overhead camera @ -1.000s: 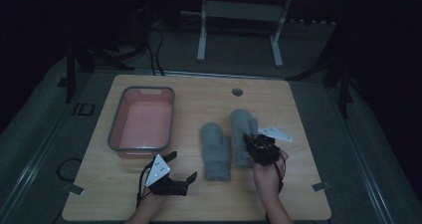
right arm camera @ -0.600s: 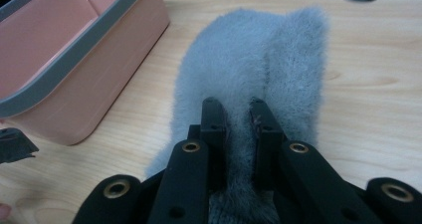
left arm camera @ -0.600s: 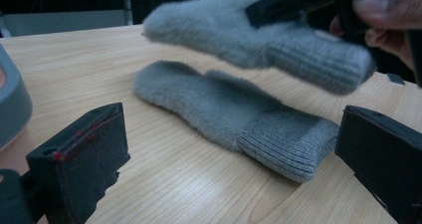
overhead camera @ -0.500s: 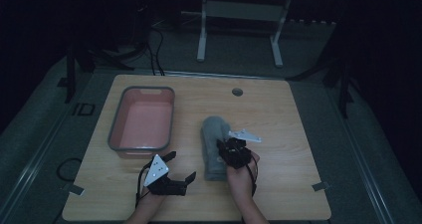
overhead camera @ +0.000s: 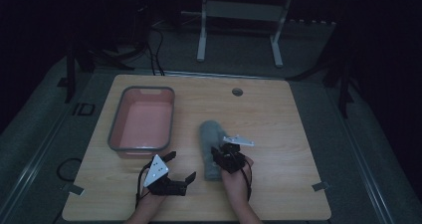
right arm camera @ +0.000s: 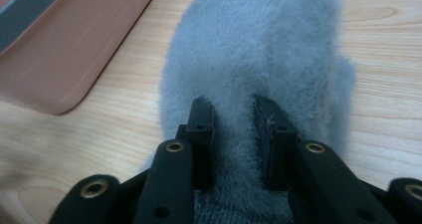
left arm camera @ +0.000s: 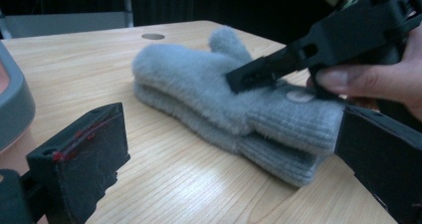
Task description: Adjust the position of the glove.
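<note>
The two grey mittens lie one on top of the other, near the middle of the counter, a bit closer to my edge. They are fluffy, and their knitted cuffs point back at me. The stacking looks done to me: the top mitten sits flat on the bottom one, with the thumbs on the same side.

My right gripper is down on the top mitten. Its jaws have just been opening. They stand a little apart now, with a ridge of grey fur between them, and I cannot tell if they are pinching it or letting go.

My left gripper waits near my edge of the counter, just beside the mittens. Its jaws are wide open and hold nothing.

The pink tub with the grey rim sits toward the left edge, and I see nothing in it. I think the pair goes in there next, so that part is left to do.
</note>
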### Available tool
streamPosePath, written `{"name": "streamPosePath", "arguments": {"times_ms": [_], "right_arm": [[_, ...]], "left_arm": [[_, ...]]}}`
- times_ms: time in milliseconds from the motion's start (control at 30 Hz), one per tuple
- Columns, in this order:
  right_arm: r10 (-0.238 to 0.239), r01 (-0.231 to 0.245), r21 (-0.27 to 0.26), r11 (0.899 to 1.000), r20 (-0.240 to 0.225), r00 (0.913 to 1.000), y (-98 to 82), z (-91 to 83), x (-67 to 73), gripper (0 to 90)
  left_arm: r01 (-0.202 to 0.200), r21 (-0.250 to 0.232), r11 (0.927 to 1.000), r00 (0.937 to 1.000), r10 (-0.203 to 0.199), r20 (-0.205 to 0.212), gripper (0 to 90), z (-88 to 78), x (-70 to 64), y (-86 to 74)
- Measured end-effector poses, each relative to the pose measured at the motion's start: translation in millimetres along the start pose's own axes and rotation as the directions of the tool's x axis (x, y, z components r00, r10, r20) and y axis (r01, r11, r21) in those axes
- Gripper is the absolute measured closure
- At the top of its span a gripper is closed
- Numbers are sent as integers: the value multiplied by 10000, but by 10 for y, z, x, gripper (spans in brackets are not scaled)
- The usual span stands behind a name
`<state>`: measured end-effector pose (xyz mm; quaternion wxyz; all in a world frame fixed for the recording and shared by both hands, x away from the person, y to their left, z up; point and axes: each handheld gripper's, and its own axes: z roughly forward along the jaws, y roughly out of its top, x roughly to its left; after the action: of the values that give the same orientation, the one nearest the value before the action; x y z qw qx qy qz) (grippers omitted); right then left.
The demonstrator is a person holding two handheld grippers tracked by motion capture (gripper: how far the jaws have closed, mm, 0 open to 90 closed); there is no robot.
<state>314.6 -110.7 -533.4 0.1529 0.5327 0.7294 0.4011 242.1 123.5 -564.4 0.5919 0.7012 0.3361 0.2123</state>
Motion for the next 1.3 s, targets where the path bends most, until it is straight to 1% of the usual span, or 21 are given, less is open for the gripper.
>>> {"name": "streamPosePath", "arguments": {"times_ms": [133,200,300,333,400,467,500,533,567,633,700,733,767,800,900,933,967,1100,1167,1233,1300], "right_arm": [[-102,103,60,9999,-174,9998,-2,13,6,619],[-95,97,51,9999,-411,9991,23,-26,2,539],[-341,345,71,9994,-543,9979,79,-105,-10,502],[-388,401,173,9990,-700,9968,103,-129,-24,489],[-672,667,-91,9977,-911,9936,136,-190,-72,451],[-902,884,-238,9958,-907,9918,165,-234,-114,391],[-902,884,-238,9958,-907,9918,165,-234,-114,391],[-824,814,-146,9966,-1011,9915,223,-304,-188,356],[-966,951,-191,9953,-1002,9903,236,-319,-208,301],[-1185,1190,-49,9929,-1421,9827,266,-344,-262,181],[-1247,1251,-91,9921,-1772,9762,307,-365,-329,169],[-1495,1511,-54,9885,-1866,9710,329,-367,-348,133],[-1751,1770,-53,9842,-1778,9684,342,-373,-358,128],[-2125,2115,-248,9771,-1736,9616,358,-390,-379,137],[-3080,2974,-914,9504,-1415,9408,388,-435,-464,138],[-3272,3165,-957,9438,-1318,9357,394,-444,-505,138],[-3342,3246,-919,9414,-1228,9345,397,-453,-551,139],[-3102,3000,-893,9497,-1403,9403,390,-525,-754,143],[-2980,2868,-914,9536,-1524,9423,378,-548,-807,143],[-3038,2948,-758,9525,-1748,9366,363,-548,-831,140],[-3082,3016,-640,9513,-1711,9358,353,-545,-833,140]], "left_arm": [[27,-9,10000,10000,-27,13,6,-5,-6,3],[56,68,10000,10000,-56,-27,6,-5,-7,1],[12,293,9996,10000,-11,-25,6,7,-4,-7],[12,327,9995,10000,-12,-14,6,10,-5,-7],[-53,432,9991,10000,51,38,6,15,-14,-3],[-130,537,9985,9999,128,33,6,20,-29,-1],[-130,537,9985,9999,128,33,6,20,-29,-1],[-210,679,9975,9998,209,25,6,30,-44,0],[-217,764,9968,9998,219,-17,6,33,-49,4],[-139,805,9967,9999,141,-15,6,36,-52,17],[27,1031,9947,9999,-16,-109,6,38,-46,49],[114,1044,9945,9999,-104,-106,6,38,-43,62],[230,1152,9931,9997,-223,-70,6,36,-38,85],[389,1215,9918,9992,-387,-38,6,34,-35,116],[484,1221,9913,9985,-512,198,6,40,-42,188],[507,1232,9911,9982,-542,248,6,47,-49,212],[531,1273,9904,9976,-582,365,6,58,-57,241],[486,1594,9860,9972,-570,486,6,126,-81,334],[560,1812,9818,9968,-655,467,6,172,-77,374],[782,2164,9732,9951,-893,422,6,234,-56,408],[782,2164,9732,9951,-893,422,6,234,-56,408]]}}
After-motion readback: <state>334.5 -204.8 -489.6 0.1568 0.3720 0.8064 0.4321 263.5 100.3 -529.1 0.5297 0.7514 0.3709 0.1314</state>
